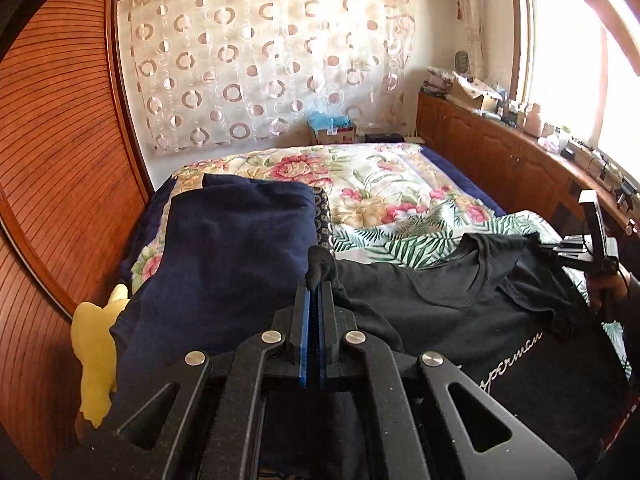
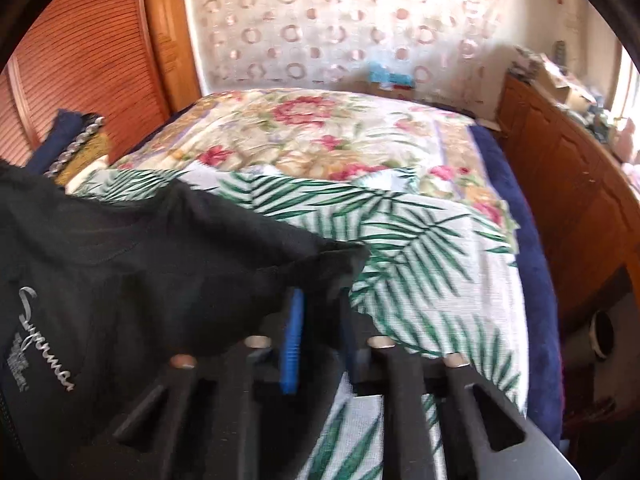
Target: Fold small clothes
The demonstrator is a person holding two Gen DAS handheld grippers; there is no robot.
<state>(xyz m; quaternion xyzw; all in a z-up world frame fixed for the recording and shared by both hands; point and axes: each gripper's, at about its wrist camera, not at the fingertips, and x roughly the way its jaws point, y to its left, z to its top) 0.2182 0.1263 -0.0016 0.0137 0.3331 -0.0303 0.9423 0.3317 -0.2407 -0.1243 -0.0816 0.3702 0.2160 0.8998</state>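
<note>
Your left gripper [image 1: 315,292] and right gripper [image 2: 320,280] each have jaws clenched on the black T-shirt [image 1: 460,300] above the bed [image 1: 400,188].

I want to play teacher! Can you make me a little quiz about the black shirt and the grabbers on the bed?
1. True or false: the left gripper is shut on the black shirt.
2. What lies left of the shirt: A) navy cloth B) a towel C) a hat?
3. Fill in: under the shirt lies a sheet printed with green ____.

Key: 1 true; 2 A; 3 leaves.
</note>
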